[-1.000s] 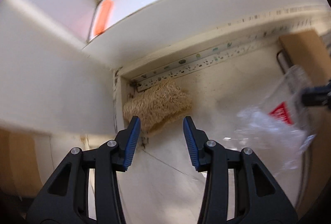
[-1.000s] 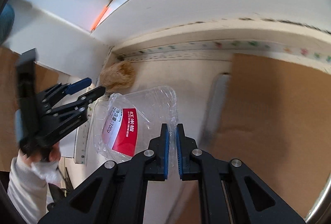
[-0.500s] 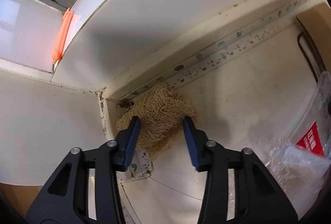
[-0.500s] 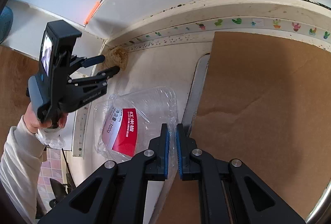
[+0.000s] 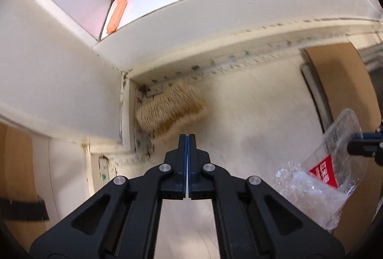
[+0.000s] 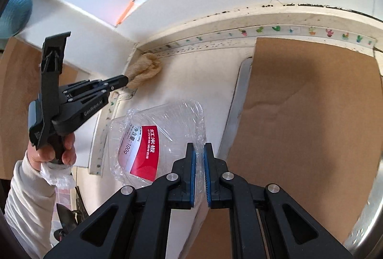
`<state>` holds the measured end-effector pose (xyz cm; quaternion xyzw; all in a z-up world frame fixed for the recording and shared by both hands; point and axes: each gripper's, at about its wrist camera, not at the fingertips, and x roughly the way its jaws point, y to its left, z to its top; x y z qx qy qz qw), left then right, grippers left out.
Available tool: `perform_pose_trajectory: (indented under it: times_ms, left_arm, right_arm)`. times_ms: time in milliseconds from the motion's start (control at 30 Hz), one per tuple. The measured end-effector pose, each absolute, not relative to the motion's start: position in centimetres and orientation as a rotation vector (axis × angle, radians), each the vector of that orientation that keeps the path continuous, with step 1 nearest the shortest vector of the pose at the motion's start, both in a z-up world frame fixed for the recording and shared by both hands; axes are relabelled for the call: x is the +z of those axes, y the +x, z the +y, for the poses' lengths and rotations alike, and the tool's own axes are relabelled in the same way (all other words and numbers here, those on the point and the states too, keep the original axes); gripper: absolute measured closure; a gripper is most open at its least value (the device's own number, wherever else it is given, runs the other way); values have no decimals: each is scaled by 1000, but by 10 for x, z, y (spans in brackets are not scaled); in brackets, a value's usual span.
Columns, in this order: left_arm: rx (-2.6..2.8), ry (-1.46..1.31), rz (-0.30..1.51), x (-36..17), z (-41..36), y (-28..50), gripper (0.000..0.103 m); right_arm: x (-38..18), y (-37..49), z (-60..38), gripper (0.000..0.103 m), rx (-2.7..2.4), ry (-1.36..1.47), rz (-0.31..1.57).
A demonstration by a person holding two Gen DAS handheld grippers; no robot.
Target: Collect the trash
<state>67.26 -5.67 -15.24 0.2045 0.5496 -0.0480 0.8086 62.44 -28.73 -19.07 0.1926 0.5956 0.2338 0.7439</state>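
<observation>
Two grippers, left to right: left gripper (image 6: 125, 79), body lettered "GenRobot.AI", jaws together on the edge of a tan fibrous scrubber (image 6: 144, 70) in the counter's back corner. Right gripper (image 6: 199, 151), jaws clamped on a clear plastic bag (image 6: 158, 137); red label reads "100g", other characters unclear.

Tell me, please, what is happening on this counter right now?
A person is collecting trash with a handheld gripper in each hand. The right gripper is clamped on a clear plastic bag with a red label, holding it above the white counter. The left gripper is shut at the edge of a tan fibrous scrubber lying in the corner by the wall; it seems to pinch it, but blur leaves that uncertain. A brown cardboard sheet lies to the right.
</observation>
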Motion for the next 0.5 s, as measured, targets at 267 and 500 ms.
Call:
perform_pose_trajectory:
  times_ms: [267, 500]
  left_arm:
    - [-105, 540, 1134, -158, -65, 647, 96]
    - [-53, 652, 1116, -191, -67, 668, 43]
  right_arm:
    - [-170, 597, -285, 97, 515, 386, 1242]
    - [-178, 596, -296, 97, 514, 411, 1244]
